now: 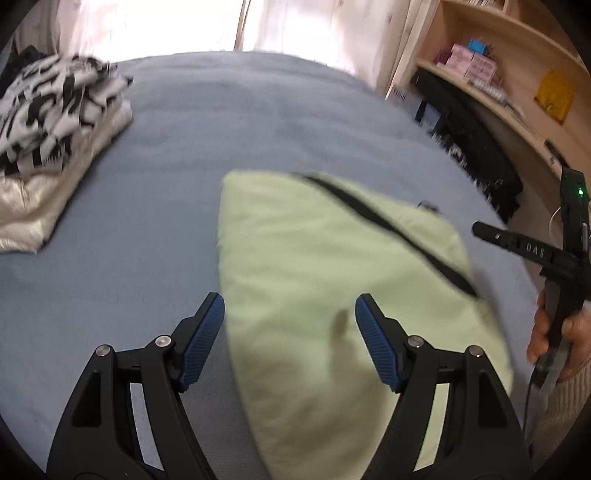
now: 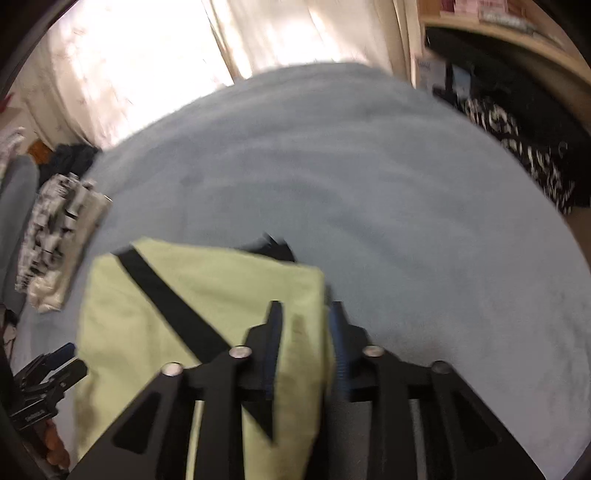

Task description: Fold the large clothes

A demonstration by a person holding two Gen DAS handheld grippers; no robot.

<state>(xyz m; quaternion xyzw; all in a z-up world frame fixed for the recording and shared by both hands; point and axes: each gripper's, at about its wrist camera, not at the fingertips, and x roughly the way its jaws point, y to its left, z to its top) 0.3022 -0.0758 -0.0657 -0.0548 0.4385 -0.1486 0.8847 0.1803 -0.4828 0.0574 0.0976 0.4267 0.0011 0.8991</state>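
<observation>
A pale green garment [image 1: 314, 266] with a black diagonal strap [image 1: 388, 229] lies folded on the blue bed cover [image 1: 221, 129]. My left gripper [image 1: 290, 306] is open, its blue pads [image 1: 207, 336] spread wide over the garment's near left edge and touching nothing. In the right wrist view the green garment [image 2: 192, 295] fills the lower left. My right gripper [image 2: 306, 314] hangs over its right edge with the jaws a little apart; green cloth shows in the gap, and the pads do not press on it. A hand [image 1: 554, 332] holds the right tool at the frame's right edge.
A stack of folded clothes [image 1: 55, 122], black-and-white patterned on top and silvery white below, sits at the bed's far left. A wooden shelf unit [image 1: 517, 74] and dark patterned cloth [image 1: 480, 155] flank the bed's right side. Bright curtains [image 1: 166, 26] hang behind.
</observation>
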